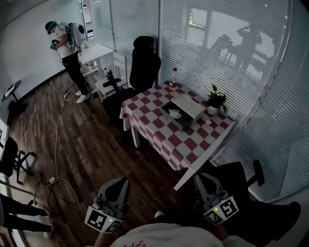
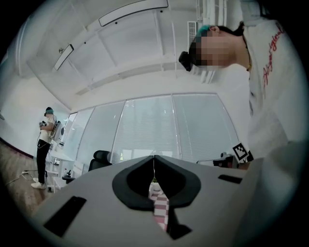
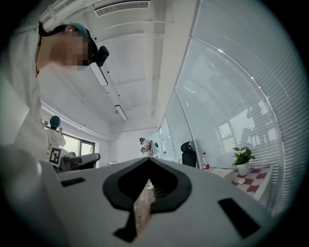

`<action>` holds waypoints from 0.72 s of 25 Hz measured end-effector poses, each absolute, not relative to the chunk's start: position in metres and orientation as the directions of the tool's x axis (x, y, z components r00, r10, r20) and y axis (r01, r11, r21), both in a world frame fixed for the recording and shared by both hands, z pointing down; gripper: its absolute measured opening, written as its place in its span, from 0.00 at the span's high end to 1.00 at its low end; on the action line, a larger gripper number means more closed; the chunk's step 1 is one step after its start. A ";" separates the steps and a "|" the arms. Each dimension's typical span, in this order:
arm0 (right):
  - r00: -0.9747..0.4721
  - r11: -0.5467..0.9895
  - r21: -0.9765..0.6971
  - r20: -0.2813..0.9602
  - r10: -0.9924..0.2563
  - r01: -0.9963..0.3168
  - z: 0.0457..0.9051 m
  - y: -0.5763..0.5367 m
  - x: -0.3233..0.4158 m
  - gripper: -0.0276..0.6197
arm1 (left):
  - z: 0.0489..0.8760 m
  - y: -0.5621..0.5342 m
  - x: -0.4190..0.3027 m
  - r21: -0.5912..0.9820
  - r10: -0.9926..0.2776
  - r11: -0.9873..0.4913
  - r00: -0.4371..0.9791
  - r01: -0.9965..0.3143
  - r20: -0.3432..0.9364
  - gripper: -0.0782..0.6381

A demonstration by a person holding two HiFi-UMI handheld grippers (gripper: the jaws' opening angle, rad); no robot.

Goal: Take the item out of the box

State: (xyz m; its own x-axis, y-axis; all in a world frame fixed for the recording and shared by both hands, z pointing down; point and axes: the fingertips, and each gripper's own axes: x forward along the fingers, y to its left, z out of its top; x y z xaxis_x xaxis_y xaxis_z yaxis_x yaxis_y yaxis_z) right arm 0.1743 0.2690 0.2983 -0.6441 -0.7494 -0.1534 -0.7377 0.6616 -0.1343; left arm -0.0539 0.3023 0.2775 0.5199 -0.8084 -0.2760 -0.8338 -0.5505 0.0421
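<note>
— Where's our target?
— Well ahead of both jaws: the small white item (image 1: 175,113) in the open dark box (image 1: 186,123). Our left gripper (image 1: 122,180) and right gripper (image 1: 199,176) are pressed together, empty; the right looks nearer.

1. A tabletop (image 1: 159,137) under a red-and-white checked cloth stands on a dark wood floor (image 1: 91,144).
2. Behind the tabletop and to its right, white slatted blinds (image 1: 222,53) cover tall windows and let in soft daylight.
3. A black office chair (image 1: 145,67) stands at the tabletop's far left edge.
4. Farther from the tabletop, past that chair, a white desk (image 1: 99,53) stands near a pale curved wall (image 1: 29,53).
5. Long strip lights (image 2: 133,12) run across the white ceiling.
</note>
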 end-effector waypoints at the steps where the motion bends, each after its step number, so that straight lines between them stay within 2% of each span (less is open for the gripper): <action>1: -0.645 0.663 -0.134 -0.153 -0.748 -0.737 0.299 0.261 0.177 0.94 | 0.276 0.294 -0.051 0.038 -0.809 -0.548 0.518 -0.836 -0.278 0.87; 10: -0.657 0.673 -0.123 -0.150 -0.739 -0.729 0.297 0.210 0.184 0.94 | 0.275 0.241 -0.037 0.040 -0.813 -0.541 0.511 -0.840 -0.278 0.87; 18: -0.666 0.683 -0.124 -0.158 -0.729 -0.719 0.295 0.197 0.167 0.94 | 0.280 0.228 -0.049 0.055 -0.827 -0.538 0.515 -0.841 -0.225 0.87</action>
